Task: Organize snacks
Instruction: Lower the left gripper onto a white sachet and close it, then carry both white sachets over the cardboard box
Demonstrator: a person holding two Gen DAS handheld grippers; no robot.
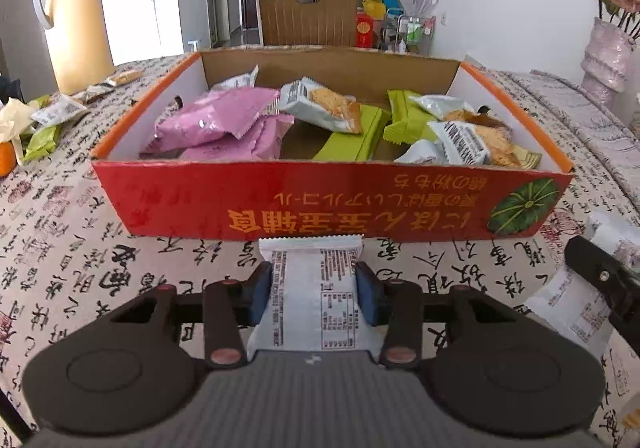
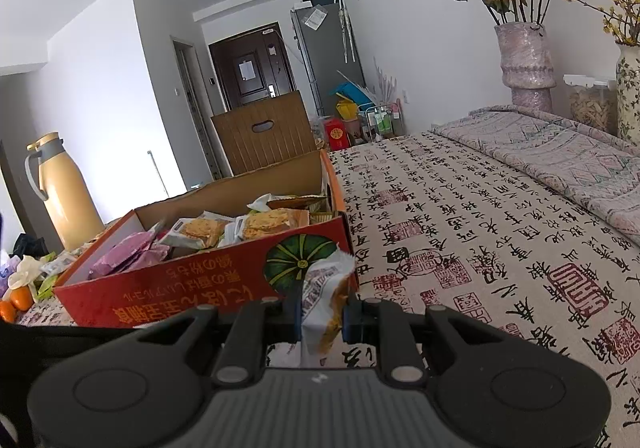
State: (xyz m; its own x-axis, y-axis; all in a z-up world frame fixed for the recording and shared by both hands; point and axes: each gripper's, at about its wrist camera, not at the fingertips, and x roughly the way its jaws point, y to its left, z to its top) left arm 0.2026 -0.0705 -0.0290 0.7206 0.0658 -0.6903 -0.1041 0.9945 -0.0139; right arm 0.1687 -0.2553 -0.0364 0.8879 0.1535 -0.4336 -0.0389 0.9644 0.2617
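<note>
Snack packets: we hold one white packet in our left hand-held gripper, another crumpled packet clenched in our right hand-held gripper, before the red box.

Red box, pink packets, calligraphy-print tablecloth, yellow flask

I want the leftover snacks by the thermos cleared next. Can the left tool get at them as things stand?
Probably not yet. The left tool is closed on a white packet, so it has no free grip. The snacks by the thermos lie in the open on the table, left of the box.
</note>
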